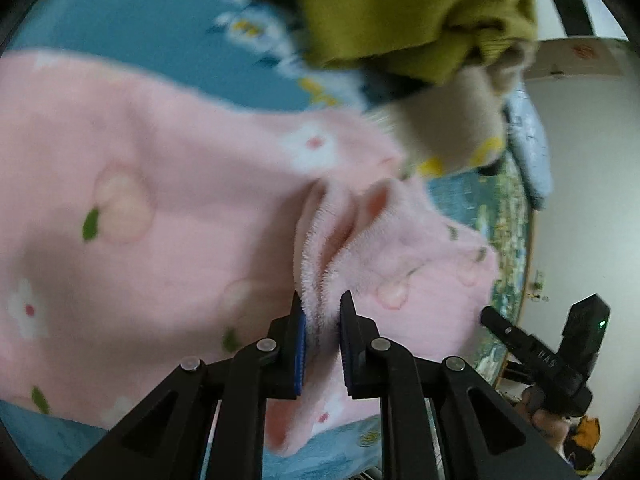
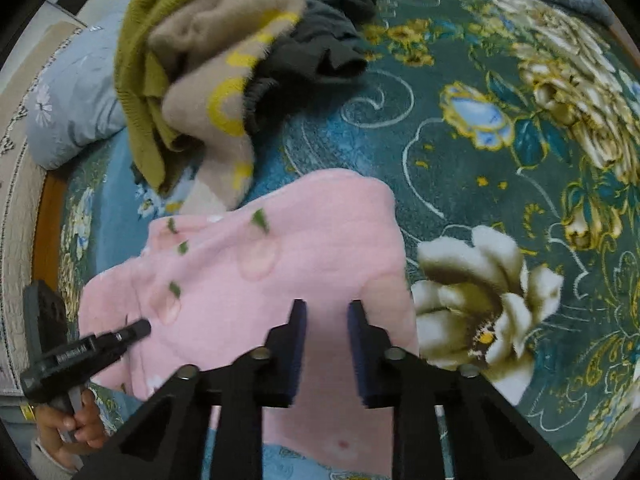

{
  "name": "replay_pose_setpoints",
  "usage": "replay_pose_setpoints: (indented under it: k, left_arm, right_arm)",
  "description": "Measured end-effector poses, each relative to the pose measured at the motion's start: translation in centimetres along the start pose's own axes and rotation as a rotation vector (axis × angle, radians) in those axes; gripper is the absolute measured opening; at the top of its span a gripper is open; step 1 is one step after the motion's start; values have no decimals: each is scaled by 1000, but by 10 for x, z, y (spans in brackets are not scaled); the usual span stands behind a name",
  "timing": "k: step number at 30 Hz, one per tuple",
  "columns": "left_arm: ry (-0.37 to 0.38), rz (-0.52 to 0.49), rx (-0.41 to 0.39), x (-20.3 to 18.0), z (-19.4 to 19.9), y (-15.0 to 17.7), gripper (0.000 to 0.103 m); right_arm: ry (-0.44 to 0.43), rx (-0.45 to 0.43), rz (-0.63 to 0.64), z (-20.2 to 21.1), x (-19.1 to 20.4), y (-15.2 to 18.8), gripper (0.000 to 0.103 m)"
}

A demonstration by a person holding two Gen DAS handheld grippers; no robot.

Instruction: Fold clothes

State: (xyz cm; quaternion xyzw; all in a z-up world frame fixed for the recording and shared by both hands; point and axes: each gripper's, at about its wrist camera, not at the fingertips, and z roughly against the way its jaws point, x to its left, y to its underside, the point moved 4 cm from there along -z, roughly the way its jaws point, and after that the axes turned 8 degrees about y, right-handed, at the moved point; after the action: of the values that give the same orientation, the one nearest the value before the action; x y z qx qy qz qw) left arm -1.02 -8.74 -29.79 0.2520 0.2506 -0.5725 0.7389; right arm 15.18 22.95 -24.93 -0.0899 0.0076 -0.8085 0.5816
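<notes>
A pink fleece garment (image 1: 160, 184) printed with peaches and white flowers lies spread over the teal floral bedspread (image 2: 460, 184). My left gripper (image 1: 322, 300) is shut on a bunched fold of it, with fluffy fabric pinched between the blue pads. In the right wrist view the same pink garment (image 2: 280, 256) runs under and between the narrow jaws of my right gripper (image 2: 327, 306), which looks shut on its edge. Each gripper shows in the other's view: the right one (image 1: 540, 356) at the lower right, the left one (image 2: 80, 352) at the lower left, held by a hand (image 2: 68, 420).
A heap of clothes sits past the pink garment: an olive knit (image 2: 136, 60), a beige piece with yellow rings (image 2: 208, 92) and a dark grey one (image 2: 320, 48). A grey-blue pillow (image 2: 72, 112) lies at the bed's edge.
</notes>
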Motion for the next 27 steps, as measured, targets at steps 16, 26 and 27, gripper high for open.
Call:
replay_pose_setpoints:
  k: [16,26,27]
  left_arm:
    - [71,57,-67,8,31,3,23]
    - [208,399,-519,98,187,19,29]
    - [198,433,-564,112,203,24,30]
  right_arm:
    - [56,70,32,-4,15,6,16]
    - [102,141,159,32,42,34,18]
    - [105,143,169,35,47,35,18]
